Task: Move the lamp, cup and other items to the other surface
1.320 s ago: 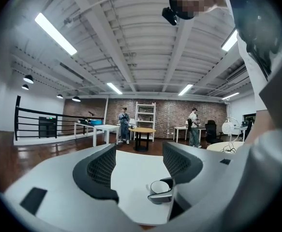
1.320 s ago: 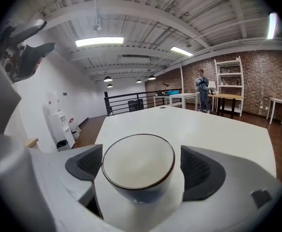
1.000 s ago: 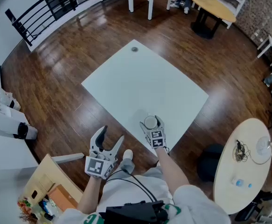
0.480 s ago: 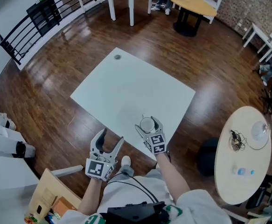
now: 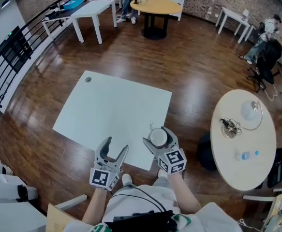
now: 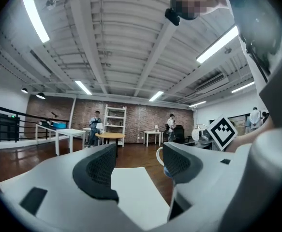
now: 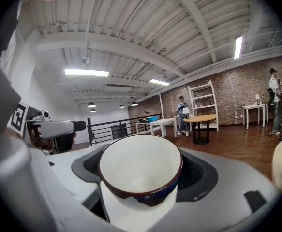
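- Right claw clenched on the cup, jaws set wide round its sides. Held up above the near corner of the white table, mouth tipped back toward the camera, not upright.
- Slip risk: smooth round wall pinched by only 2 pads, and tilted. A quick swing or a slack squeeze could be enough to drop it on the wood floor.
- Left claw released and empty, nothing between its jaws, just beside the right one. Crossed paths could clip the cup loose.
- If bound for the round table at the right: already carrying what looks like the lamp, a cable tangle and 2 small blue bits. Setting down too near them risks a knock or a snag.
- Dark thing on the floor between the 2 tables: a likely bump on the way across, jolting the grip.
- Tilted set-down: rim first, then a roll toward the edge.
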Available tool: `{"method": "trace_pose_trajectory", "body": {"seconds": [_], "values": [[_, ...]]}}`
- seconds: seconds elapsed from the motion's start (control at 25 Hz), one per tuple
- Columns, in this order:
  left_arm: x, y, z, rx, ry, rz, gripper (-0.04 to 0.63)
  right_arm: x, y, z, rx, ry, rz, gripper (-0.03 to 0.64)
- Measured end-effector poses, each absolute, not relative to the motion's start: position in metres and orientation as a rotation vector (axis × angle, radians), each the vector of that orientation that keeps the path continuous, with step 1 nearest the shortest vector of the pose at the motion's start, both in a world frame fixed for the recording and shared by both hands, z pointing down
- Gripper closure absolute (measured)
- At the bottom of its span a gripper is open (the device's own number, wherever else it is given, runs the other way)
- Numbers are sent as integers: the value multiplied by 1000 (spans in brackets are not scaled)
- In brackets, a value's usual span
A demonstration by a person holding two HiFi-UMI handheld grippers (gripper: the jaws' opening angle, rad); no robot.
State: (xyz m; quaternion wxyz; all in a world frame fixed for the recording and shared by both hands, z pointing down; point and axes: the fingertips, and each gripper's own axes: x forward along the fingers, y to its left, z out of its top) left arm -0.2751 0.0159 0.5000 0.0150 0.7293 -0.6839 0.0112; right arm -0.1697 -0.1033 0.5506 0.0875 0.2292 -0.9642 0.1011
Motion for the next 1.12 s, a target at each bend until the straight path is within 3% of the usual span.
{"method": "trace_pose_trajectory", "body": {"seconds": [0.68, 1.12], "values": [[-33, -103, 490, 2846, -1307, -3, 295, 125, -104, 510, 1589, -2592, 345, 184], [131, -121, 503, 2988, -816, 26, 295, 273, -68, 538, 2006, -2325, 448, 184]]}}
